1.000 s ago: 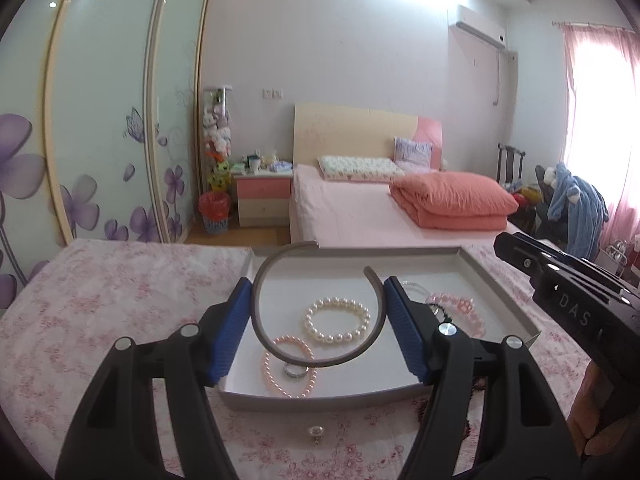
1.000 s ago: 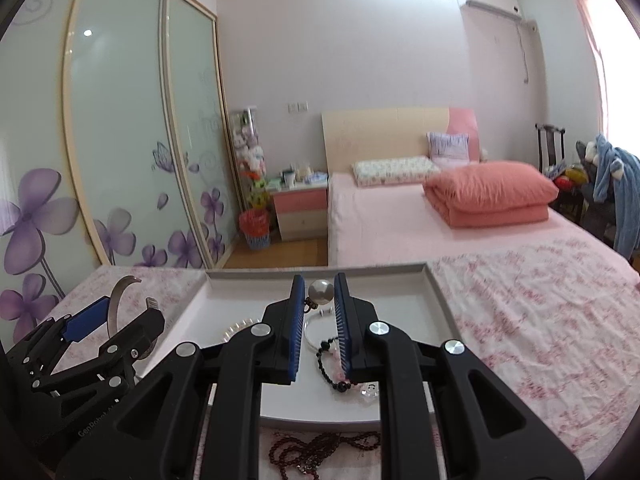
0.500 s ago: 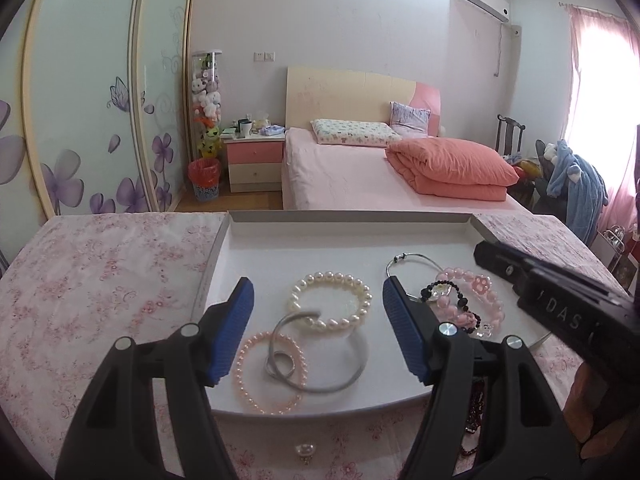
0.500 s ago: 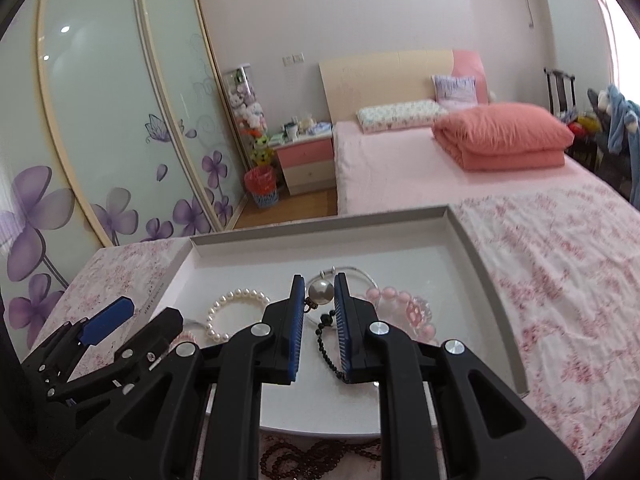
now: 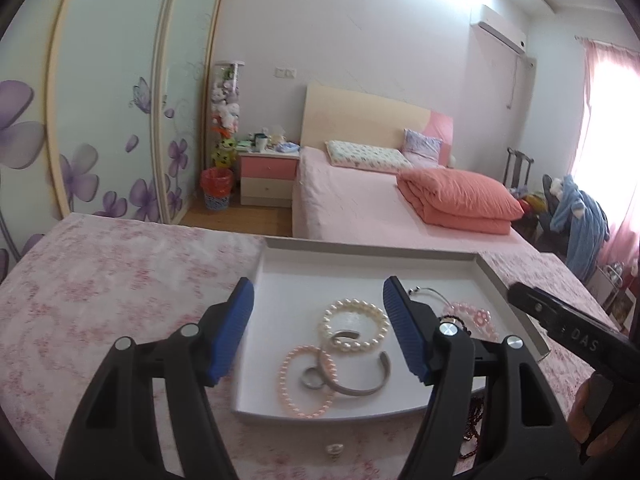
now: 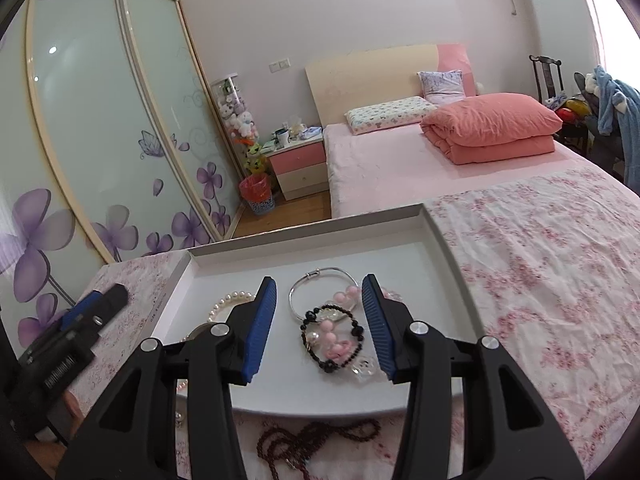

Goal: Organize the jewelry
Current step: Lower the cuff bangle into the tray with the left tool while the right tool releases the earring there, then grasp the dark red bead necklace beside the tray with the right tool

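A white tray point(image 5: 360, 246) lies on the flowered cloth. In it are a white pearl bracelet point(image 5: 353, 326), a pink pearl bracelet point(image 5: 294, 384), a silver cuff point(image 5: 360, 388) and a small ring point(image 5: 312, 380). My left gripper point(image 5: 318, 284) hovers open over the tray's left part, holding nothing. My right gripper point(image 6: 320, 280) is opening its jaws. A black bead bracelet point(image 6: 332, 340) lies on the tray floor between and below its fingers, free of the pads. A thin silver bangle point(image 6: 298, 292) and pink beads point(image 6: 352, 292) lie just beyond it.
A dark red bead necklace point(image 6: 316, 440) and a small silver piece point(image 5: 334, 450) lie on the cloth in front of the tray. The left gripper point(image 6: 92, 308) shows at the tray's left edge. A bed point(image 6: 400, 160), nightstand and wardrobe doors stand beyond.
The silver cuff left my left gripper and now lies in the tray; that gripper has drifted left. My right gripper has opened, and the black bead bracelet it held now rests in the tray.
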